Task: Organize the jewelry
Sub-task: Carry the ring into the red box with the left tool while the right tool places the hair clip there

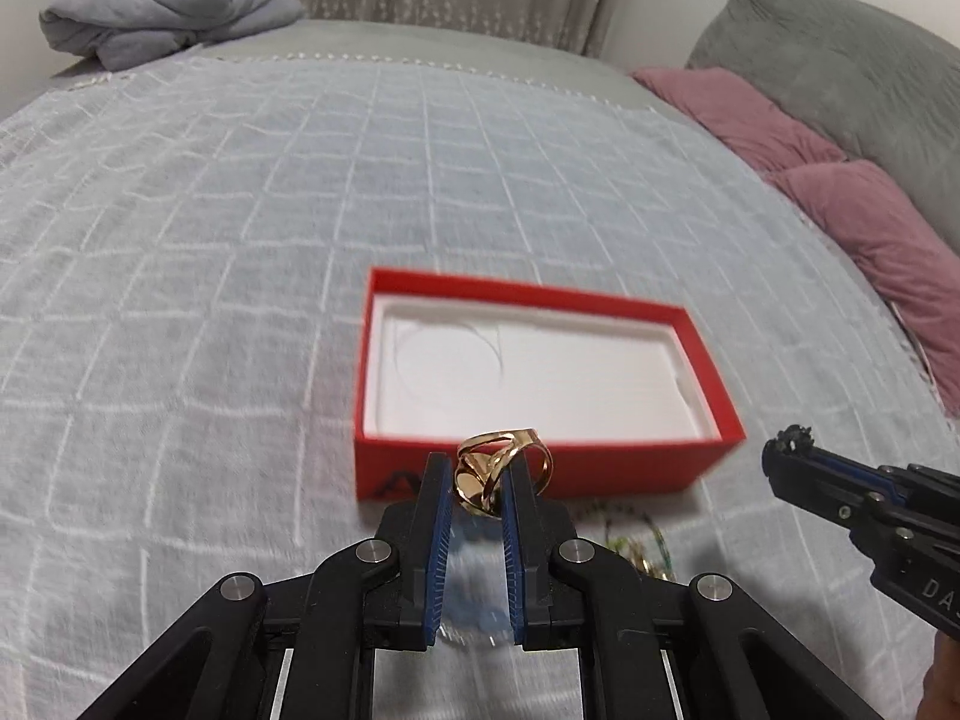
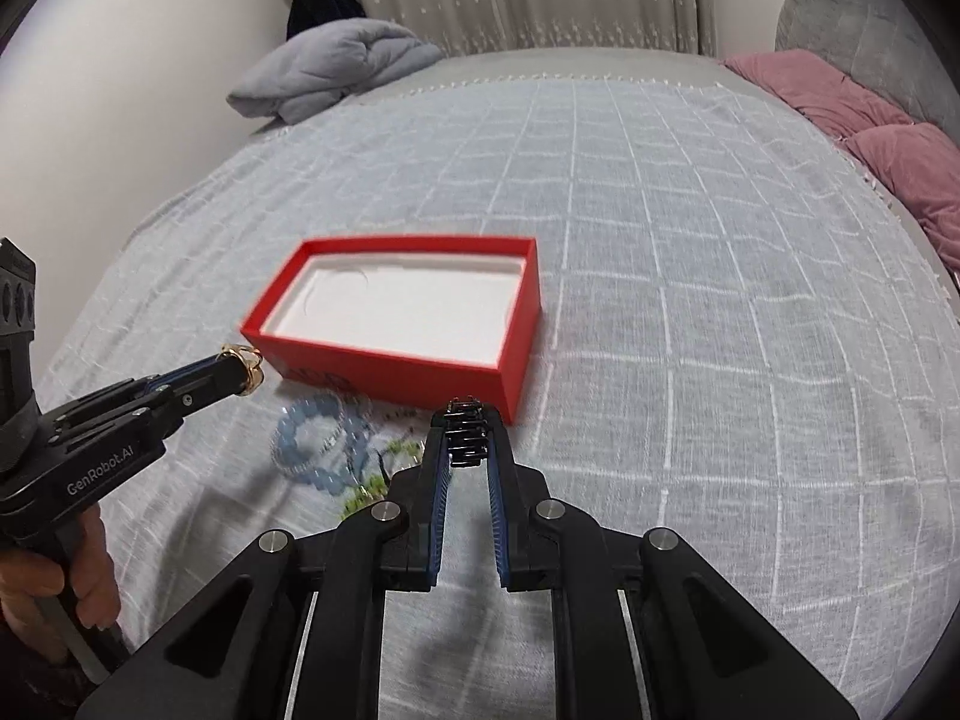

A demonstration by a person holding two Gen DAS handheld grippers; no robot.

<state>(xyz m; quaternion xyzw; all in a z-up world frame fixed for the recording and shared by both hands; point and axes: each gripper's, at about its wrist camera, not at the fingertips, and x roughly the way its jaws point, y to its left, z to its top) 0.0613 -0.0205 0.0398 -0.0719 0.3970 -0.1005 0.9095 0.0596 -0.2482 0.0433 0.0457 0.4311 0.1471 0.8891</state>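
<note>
Both grippers hover just short of the red box (image 1: 540, 462), each loaded, so this looks like the drop-off step. The left gripper (image 1: 477, 480) has its jaws clamped on a gold ring (image 1: 501, 468), pinched edge-on near the tips w/ part of the band sticking out to the side, prob. so it can fall free once the jaws part. The right gripper (image 2: 468, 432) is closed on a small black chain piece (image 2: 467, 429), bracelet or watch-link, can't tell which. The box sits open, white liner bare apart from a faint thin loop at its far end. Just in front of the box a pale blue bead bracelet (image 2: 315, 441) and a green beaded strand (image 2: 378, 483) lie loose on the white grid-pattern bedspread (image 2: 690, 300), not yet sorted. Bedroom: folded grey blanket (image 2: 336, 66) at the far edge, pink pillows (image 1: 840, 192) to the right, curtain behind.
</note>
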